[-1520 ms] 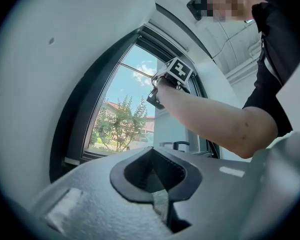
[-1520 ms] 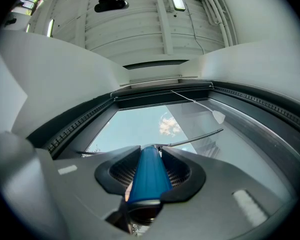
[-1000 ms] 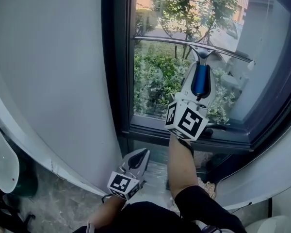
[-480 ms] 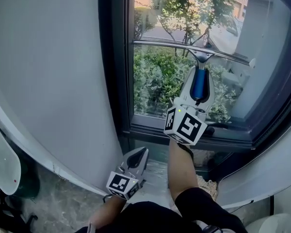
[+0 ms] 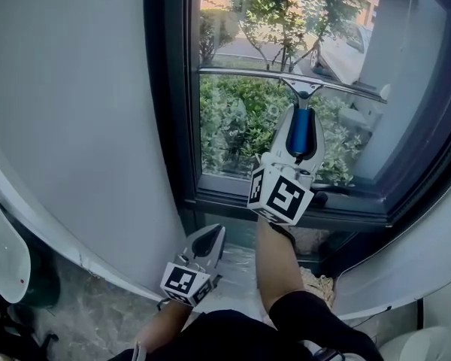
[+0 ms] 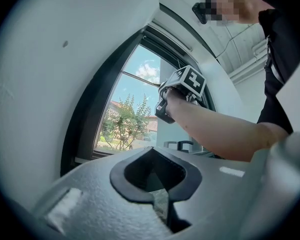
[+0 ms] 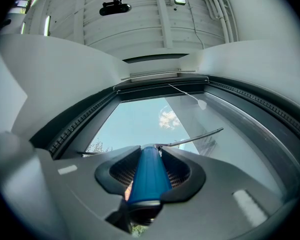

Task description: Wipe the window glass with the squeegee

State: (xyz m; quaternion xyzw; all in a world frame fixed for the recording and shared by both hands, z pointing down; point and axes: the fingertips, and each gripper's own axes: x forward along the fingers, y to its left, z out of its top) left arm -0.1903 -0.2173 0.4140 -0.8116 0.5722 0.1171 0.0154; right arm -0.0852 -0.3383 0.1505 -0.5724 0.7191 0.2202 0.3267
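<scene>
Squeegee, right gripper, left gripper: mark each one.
squeegee (image 5: 300, 87): head view, metal head under the blade.
right gripper (image 5: 301, 120): head view, midway between its fingertips, over the blue handle.
left gripper (image 5: 209, 239): head view, midway between its fingertips.

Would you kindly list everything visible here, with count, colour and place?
squeegee: one, blue handle, metal blade, against the glass
window glass: one, clear, straight ahead
window frame: one, dark, around the glass
wall: one, white, left of the window
right tool: one, light grey, shut on the squeegee handle
left tool: one, light grey, shut, empty, low below the window
forearms: two, bare, bottom centre
</scene>
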